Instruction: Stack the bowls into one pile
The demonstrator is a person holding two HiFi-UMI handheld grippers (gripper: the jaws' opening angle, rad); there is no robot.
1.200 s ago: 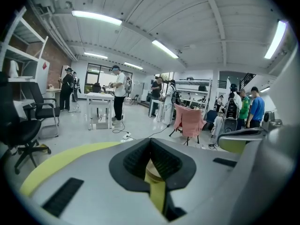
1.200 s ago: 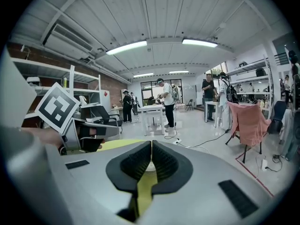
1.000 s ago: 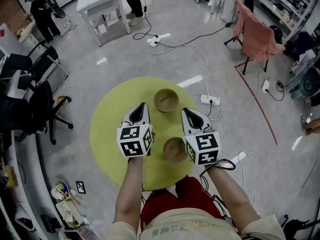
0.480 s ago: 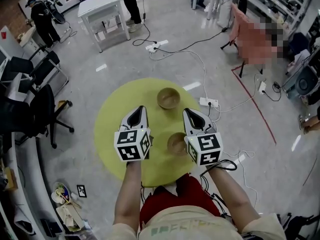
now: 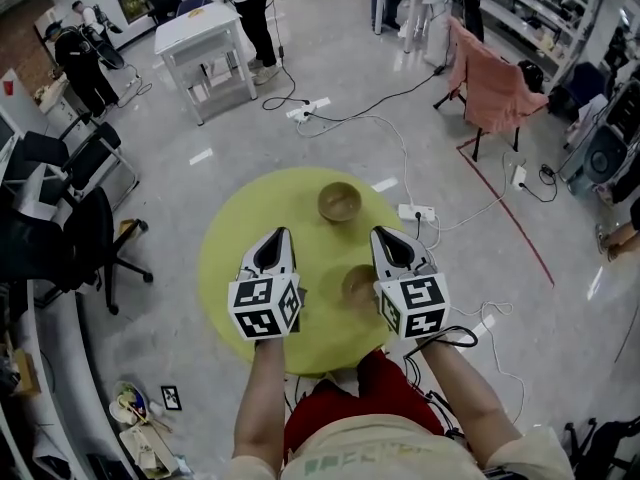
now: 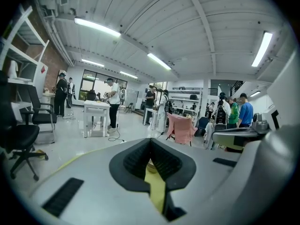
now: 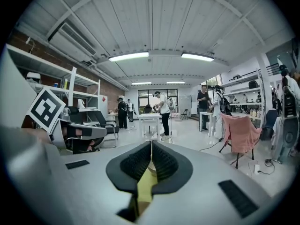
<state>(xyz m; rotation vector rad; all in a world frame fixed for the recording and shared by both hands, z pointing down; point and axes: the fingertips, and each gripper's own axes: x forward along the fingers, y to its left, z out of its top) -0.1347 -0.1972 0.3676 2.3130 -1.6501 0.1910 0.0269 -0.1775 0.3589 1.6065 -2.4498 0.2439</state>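
Two wooden bowls sit on a round yellow-green table [image 5: 230,268]. The far bowl [image 5: 339,202] stands near the table's back edge. The near bowl [image 5: 359,284] lies between the two grippers, close to the right one. My left gripper [image 5: 282,234] hovers over the table's left half, its jaws shut and empty. My right gripper [image 5: 382,233] hovers just right of the near bowl, also shut and empty. In the left gripper view a sliver of a bowl [image 6: 151,165] and yellow table show through the jaw gap; the right gripper view shows the same [image 7: 149,167].
A power strip [image 5: 417,211] and cables lie on the floor right of the table. Black office chairs [image 5: 70,223] stand to the left, a white table [image 5: 205,28] at the back, a chair draped in pink cloth [image 5: 492,86] at the back right. People stand around the room.
The view has drifted, so table and bowls sit slightly lower and farther right. Both grippers stay shut in the same places relative to the bowls.
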